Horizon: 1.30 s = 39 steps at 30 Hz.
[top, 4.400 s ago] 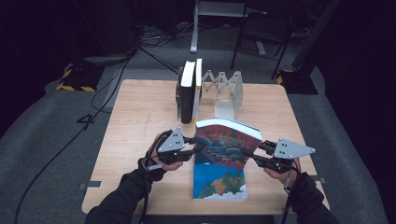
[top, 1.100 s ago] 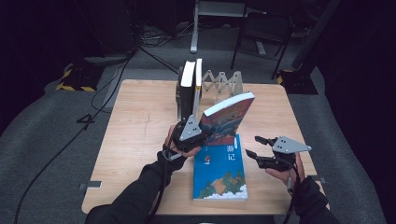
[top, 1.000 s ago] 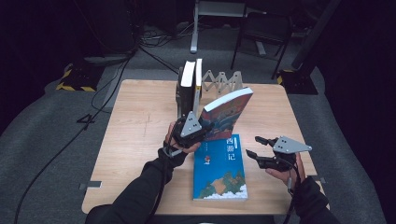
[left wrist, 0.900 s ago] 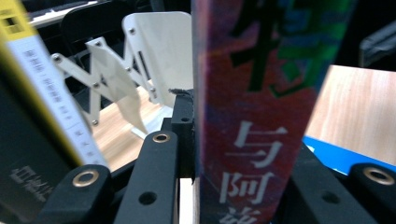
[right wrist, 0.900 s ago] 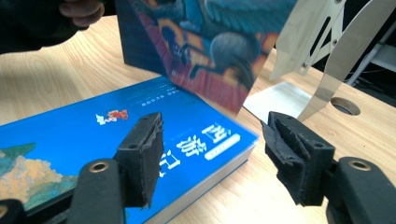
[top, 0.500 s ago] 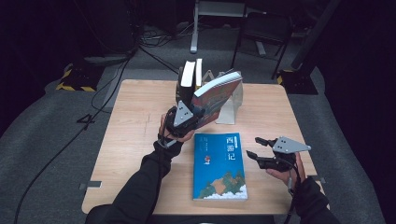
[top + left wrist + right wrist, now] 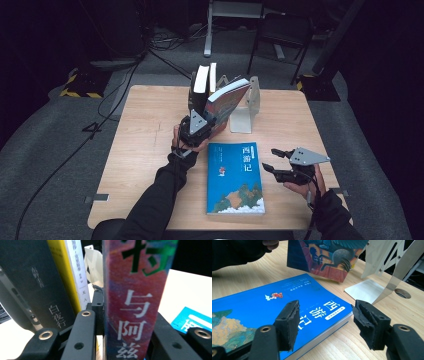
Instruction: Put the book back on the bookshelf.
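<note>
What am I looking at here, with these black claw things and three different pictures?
No robot here: a person holds a hand-held two-jaw gripper in each hand. One picture comes from a camera above the wooden table; the other two come from small cameras riding on each gripper, looking along its black jaws.

The left gripper is clamped on a red and blue book, holding it tilted beside a few books standing in a white metal book stand at the table's far side. The right gripper holds nothing; its jaws stand open, near the edge of a blue book lying flat on the table.

The person seems to be shelving the books one by one.
</note>
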Motion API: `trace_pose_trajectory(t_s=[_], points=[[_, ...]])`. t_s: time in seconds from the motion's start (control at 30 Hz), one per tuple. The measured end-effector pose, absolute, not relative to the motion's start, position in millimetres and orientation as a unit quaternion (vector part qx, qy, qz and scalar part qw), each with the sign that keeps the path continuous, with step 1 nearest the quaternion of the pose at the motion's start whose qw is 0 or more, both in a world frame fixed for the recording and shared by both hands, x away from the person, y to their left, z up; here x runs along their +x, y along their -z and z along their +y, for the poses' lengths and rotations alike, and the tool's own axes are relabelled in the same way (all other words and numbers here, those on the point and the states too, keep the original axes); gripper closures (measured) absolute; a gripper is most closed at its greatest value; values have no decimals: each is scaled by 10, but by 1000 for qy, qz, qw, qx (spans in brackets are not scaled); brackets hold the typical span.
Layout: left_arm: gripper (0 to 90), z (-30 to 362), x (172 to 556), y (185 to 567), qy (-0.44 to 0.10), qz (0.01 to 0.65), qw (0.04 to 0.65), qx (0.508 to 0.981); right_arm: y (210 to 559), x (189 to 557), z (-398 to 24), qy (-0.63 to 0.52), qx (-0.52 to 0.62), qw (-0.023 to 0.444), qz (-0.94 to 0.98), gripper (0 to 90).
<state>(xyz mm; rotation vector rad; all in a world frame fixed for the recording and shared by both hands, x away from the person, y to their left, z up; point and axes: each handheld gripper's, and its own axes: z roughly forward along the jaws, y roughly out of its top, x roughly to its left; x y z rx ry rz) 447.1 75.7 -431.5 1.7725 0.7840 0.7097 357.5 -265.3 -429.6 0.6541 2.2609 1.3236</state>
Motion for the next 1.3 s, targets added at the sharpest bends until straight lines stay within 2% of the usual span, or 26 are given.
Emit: trace_pose_trajectory(t_s=[0.3,0.57,1.03,1.3], points=[[741,726,4573,4429,-291,362,534,706,4300,3569,-2651,-477,232,221,818,378],[741,697,4625,4483,-310,385,531,688,4324,3568,-2628,-470,225,221,824,381],[738,488,4742,4543,-314,413,525,674,4337,3570,-2605,-467,220,220,828,382],[722,575,4706,4560,-303,424,518,678,4340,3572,-2607,-465,221,220,829,381]])
